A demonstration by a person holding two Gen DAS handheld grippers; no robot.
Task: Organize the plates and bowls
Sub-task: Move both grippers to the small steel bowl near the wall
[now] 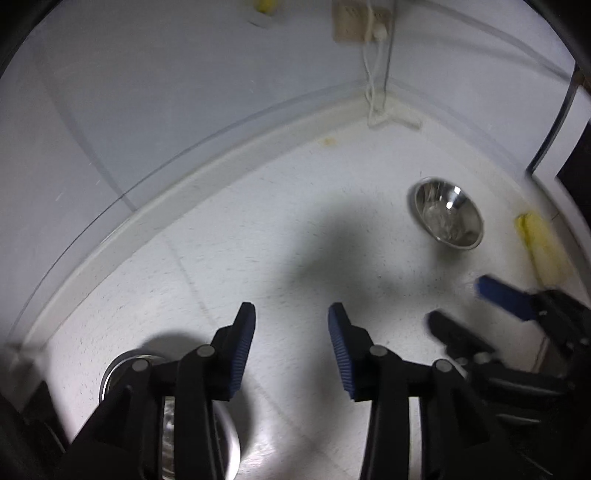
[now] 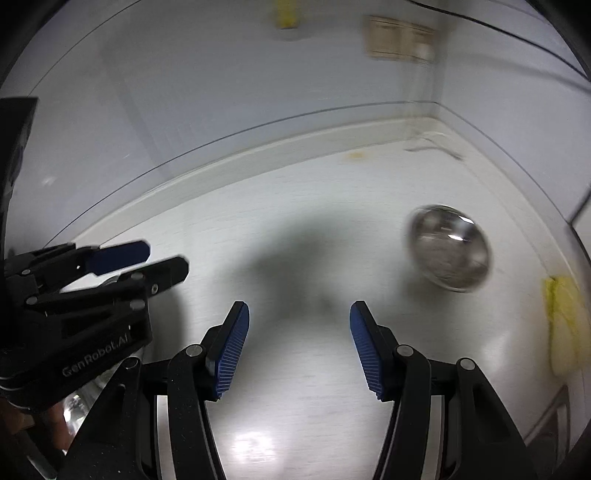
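Observation:
A small steel bowl (image 1: 448, 216) stands alone on the white speckled surface, far right of my left gripper (image 1: 291, 314), which is open with nothing between its blue pads. Another steel dish (image 1: 118, 369) lies at the lower left, mostly hidden under the left finger. The right gripper (image 1: 456, 301) shows at the right edge, open and empty. In the right wrist view the right gripper (image 2: 299, 310) is open over bare surface. There the steel bowl (image 2: 448, 247) is blurred, ahead to the right. The left gripper (image 2: 166, 258) enters from the left, open, above a steel dish (image 2: 74, 406).
A yellow cloth (image 1: 541, 251) (image 2: 565, 317) lies by the right edge near the bowl. A raised white ledge (image 1: 207, 177) and a clear panel run along the back. A wall socket (image 1: 360, 20) with a white cable (image 1: 373, 92) sits at the far corner.

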